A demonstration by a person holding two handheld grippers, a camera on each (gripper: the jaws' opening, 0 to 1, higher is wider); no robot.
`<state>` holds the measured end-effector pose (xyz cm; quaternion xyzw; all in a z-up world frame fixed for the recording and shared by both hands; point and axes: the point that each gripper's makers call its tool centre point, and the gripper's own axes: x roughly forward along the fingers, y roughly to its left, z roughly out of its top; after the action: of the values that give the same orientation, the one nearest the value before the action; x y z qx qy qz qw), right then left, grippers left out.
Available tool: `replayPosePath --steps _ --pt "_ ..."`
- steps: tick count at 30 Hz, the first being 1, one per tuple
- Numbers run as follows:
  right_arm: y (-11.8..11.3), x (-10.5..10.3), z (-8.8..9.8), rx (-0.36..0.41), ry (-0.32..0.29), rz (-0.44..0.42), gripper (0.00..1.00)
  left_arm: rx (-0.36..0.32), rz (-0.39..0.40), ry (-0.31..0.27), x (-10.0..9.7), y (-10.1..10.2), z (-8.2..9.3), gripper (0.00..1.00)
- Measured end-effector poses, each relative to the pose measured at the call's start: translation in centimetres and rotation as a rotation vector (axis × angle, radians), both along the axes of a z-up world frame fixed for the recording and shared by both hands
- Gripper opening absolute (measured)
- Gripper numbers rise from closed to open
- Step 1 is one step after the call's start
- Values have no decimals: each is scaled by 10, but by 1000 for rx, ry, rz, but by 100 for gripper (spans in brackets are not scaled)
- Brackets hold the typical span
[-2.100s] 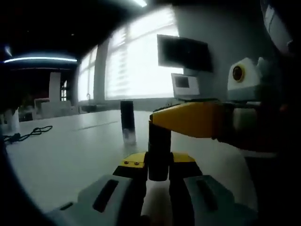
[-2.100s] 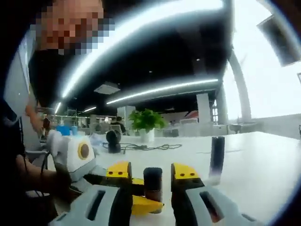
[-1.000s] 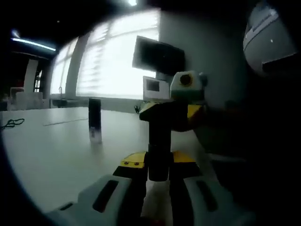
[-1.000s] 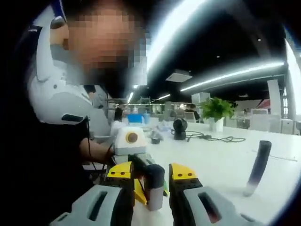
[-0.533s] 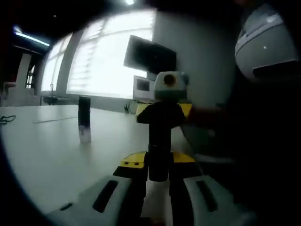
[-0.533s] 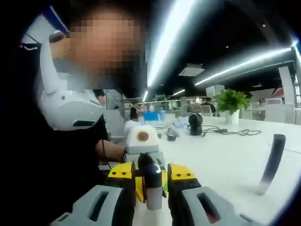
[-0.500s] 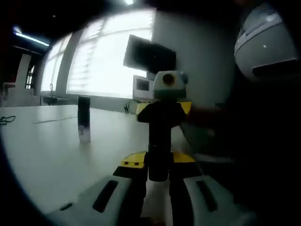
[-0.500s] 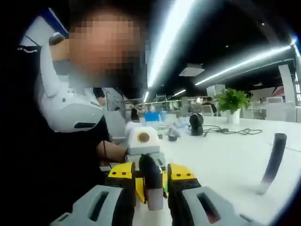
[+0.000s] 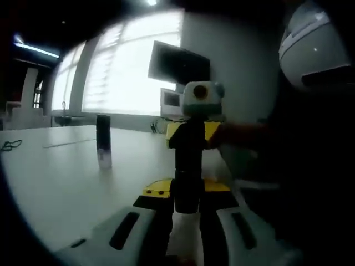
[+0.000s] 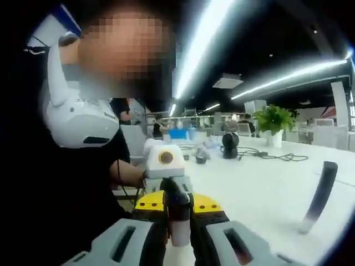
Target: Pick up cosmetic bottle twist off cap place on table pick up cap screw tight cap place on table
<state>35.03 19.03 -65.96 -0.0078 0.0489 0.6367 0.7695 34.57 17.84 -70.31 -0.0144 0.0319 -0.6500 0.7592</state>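
Note:
A slim dark cosmetic bottle (image 9: 187, 185) stands upright between the jaws of my left gripper (image 9: 187, 194), which is shut on its lower part. My right gripper (image 9: 192, 131) reaches in from the far side, its yellow jaws around the bottle's top. In the right gripper view, my right gripper (image 10: 179, 215) is shut on the dark cap (image 10: 177, 204), with a pale length of the bottle (image 10: 179, 234) showing below it. The left gripper (image 10: 166, 183) faces me just beyond, held by a person's hand.
A second dark bottle (image 9: 103, 139) (image 10: 320, 195) stands alone on the white table (image 9: 61, 183) (image 10: 260, 205). A potted plant (image 10: 272, 121), a black round device (image 10: 230, 142) and cables lie further back. A dark screen (image 9: 178, 64) hangs by bright windows. The person sits close behind the grippers.
The right gripper's jaws have drawn closer together around the cap. Both views have shifted slightly with the hands; the bottle stays held upright in the left gripper.

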Motion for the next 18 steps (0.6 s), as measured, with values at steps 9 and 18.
replayPosePath --steps 9,18 --pt "4 12 -1 26 -13 -113 9 14 90 -18 17 3 -1 7" --pt "12 24 -1 39 -46 -244 9 32 190 -48 36 8 -2 7"
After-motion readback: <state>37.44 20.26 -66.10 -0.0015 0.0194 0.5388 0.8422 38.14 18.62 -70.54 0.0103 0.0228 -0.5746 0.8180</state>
